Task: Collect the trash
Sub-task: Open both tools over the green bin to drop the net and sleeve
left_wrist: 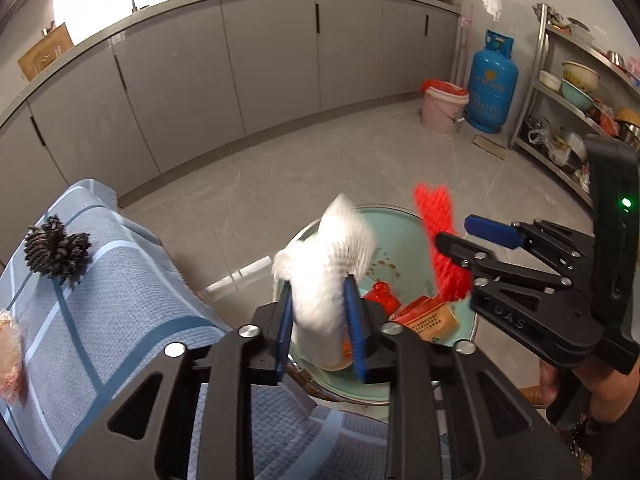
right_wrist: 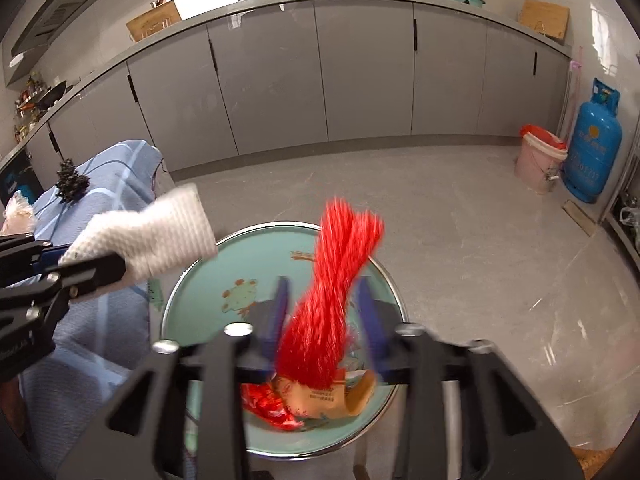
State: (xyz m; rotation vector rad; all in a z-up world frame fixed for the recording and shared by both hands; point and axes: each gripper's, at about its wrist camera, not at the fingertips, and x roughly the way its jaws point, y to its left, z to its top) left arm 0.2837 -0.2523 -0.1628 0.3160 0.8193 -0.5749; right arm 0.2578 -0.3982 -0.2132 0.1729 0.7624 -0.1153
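Observation:
A white foam net [left_wrist: 324, 256] stands between the blue pads of my left gripper [left_wrist: 318, 284], filling the gap and touching both pads; the gripper is shut on it. It hangs over a teal basin [left_wrist: 404, 232] with a metal rim. In the right wrist view a blurred red mesh net [right_wrist: 332, 280] sits loose between the spread fingers of my right gripper [right_wrist: 324, 284], clear of the right-hand pad. The right gripper [left_wrist: 456, 230] is open above the basin [right_wrist: 192, 292]. An orange packet [right_wrist: 336, 396] and a red wrapper [right_wrist: 268, 404] lie inside.
A blue checked cloth [left_wrist: 120, 300] covers the table at left, with a black pinecone-like lump [left_wrist: 56, 250] and a pink net [left_wrist: 10, 360] on it. Across the grey floor are a pink bucket [left_wrist: 442, 108], a blue gas cylinder [left_wrist: 492, 84] and a metal shelf [left_wrist: 560, 100].

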